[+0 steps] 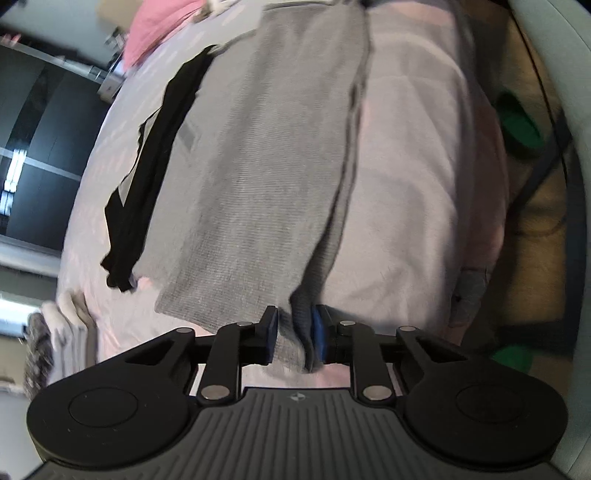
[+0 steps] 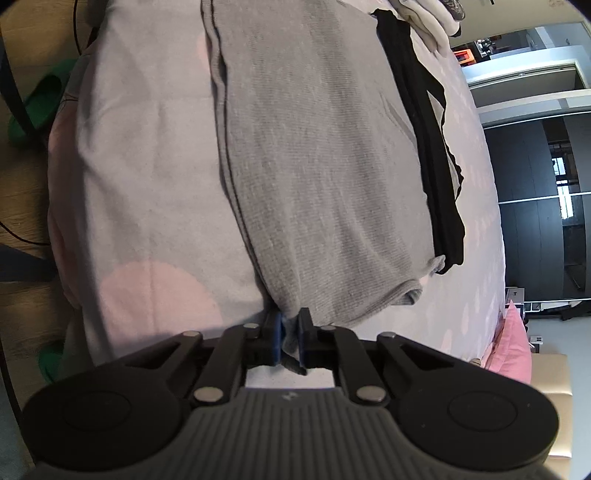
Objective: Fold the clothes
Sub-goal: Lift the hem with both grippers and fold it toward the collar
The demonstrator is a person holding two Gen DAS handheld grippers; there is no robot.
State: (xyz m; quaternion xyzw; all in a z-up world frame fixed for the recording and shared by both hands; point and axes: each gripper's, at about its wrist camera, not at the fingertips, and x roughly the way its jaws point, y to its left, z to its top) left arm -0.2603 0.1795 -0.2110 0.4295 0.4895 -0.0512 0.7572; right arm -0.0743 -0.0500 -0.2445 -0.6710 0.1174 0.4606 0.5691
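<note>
A grey knit garment [image 1: 258, 166] lies folded lengthwise on the bed, and the right wrist view shows it [image 2: 317, 166] from the opposite end. Along its far side lies a black garment [image 1: 147, 177] [image 2: 432, 147], partly tucked under it. My left gripper [image 1: 295, 336] is shut on a bunched corner of the grey garment at its near edge. At the other end, my right gripper [image 2: 290, 339] pinches a thin fold of the same garment between its blue pads. Both corners sit low on the sheet.
The bed has a pale pink-and-lilac sheet [image 1: 413, 166] [image 2: 147, 166]. A pink pillow [image 1: 155, 26] [image 2: 509, 347] lies at one end, a pile of light clothes [image 1: 66, 325] [image 2: 432, 18] at the other. Green slippers [image 1: 517, 125] [image 2: 37, 103] rest on the wooden floor. A dark wardrobe [image 2: 535, 203] stands beyond.
</note>
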